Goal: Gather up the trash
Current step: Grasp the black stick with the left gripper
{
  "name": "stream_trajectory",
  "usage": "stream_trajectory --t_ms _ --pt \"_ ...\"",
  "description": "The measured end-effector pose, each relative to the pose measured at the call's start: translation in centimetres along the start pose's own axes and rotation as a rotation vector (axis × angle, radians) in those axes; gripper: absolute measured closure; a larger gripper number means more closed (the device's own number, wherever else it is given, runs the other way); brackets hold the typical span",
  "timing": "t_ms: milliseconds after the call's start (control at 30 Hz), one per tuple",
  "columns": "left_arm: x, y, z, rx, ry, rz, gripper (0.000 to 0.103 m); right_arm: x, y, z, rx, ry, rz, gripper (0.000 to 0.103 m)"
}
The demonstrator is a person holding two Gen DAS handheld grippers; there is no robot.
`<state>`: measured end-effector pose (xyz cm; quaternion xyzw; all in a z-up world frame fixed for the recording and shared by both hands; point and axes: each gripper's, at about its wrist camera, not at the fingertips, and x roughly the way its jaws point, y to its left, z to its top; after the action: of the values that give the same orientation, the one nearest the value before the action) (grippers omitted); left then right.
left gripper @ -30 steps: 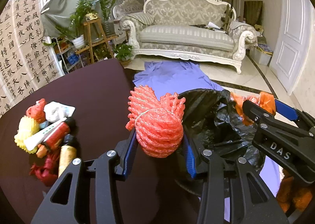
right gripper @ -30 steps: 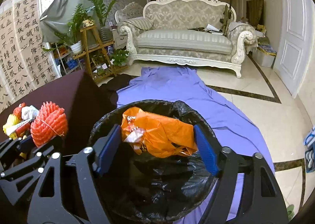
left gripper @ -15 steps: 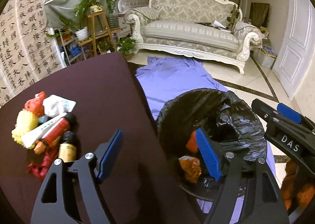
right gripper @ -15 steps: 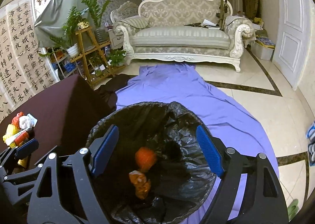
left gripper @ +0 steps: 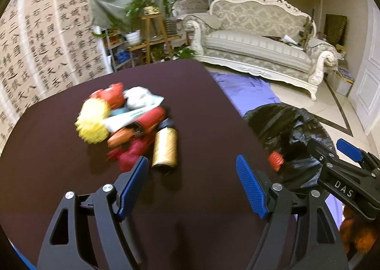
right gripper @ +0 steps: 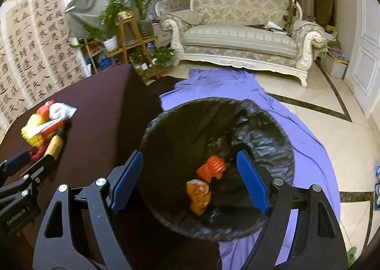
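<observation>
My left gripper (left gripper: pixel 192 184) is open and empty over the dark brown table (left gripper: pixel 201 108), just short of a trash pile (left gripper: pixel 128 125): a yellow mesh ball (left gripper: pixel 93 122), a red tube (left gripper: pixel 149 118), a white crumpled wrapper (left gripper: pixel 139 98), a gold bottle (left gripper: pixel 165 148) and red netting (left gripper: pixel 130 153). My right gripper (right gripper: pixel 190 179) hangs open and empty above the black-lined bin (right gripper: pixel 273 141). Inside the bin lie the red mesh net (right gripper: pixel 211 170) and an orange wrapper (right gripper: pixel 198 196). The bin (left gripper: pixel 292 137) shows at the right of the left wrist view.
The bin stands on a purple sheet (right gripper: pixel 237 87) on the tiled floor, right beside the table's edge. An ornate sofa (right gripper: pixel 239 37), a wooden plant stand (right gripper: pixel 128 39) and a calligraphy hanging (right gripper: pixel 30 51) are behind. A white door (right gripper: pixel 365 56) is at the right.
Both grippers dropped their loads into the bin: the left let go of the red mesh net, the right the orange wrapper. The left gripper then swung left over the table toward the pile.
</observation>
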<state>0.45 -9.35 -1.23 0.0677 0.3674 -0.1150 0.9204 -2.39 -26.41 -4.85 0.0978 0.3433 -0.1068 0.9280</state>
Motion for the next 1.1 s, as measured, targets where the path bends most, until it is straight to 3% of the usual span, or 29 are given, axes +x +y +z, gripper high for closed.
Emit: stream_trajectory --t_ms 400,633,767,900,1100 --pt "-1.3 3.9 -4.5 -0.036 0.033 0.048 0.030 -2.1 4.7 -3.2 -0.046 0.010 0.060 0.024" --pt "0.2 5.0 -5.4 -0.071 0.090 0.026 0.051 -2.1 6.3 -3.2 -0.075 0.015 0.078 0.024" --pt "0.2 5.4 -5.5 -0.061 0.069 0.039 0.063 -2.1 6.9 -3.0 -0.085 0.013 0.082 0.024" --pt "0.3 6.0 -5.7 -0.042 0.049 0.068 0.090 -1.9 7.4 -2.6 -0.093 0.013 0.084 0.024" --pt "0.7 8.2 -5.1 -0.083 0.046 0.041 0.090 -1.1 9.0 -2.0 -0.118 0.023 0.093 0.024"
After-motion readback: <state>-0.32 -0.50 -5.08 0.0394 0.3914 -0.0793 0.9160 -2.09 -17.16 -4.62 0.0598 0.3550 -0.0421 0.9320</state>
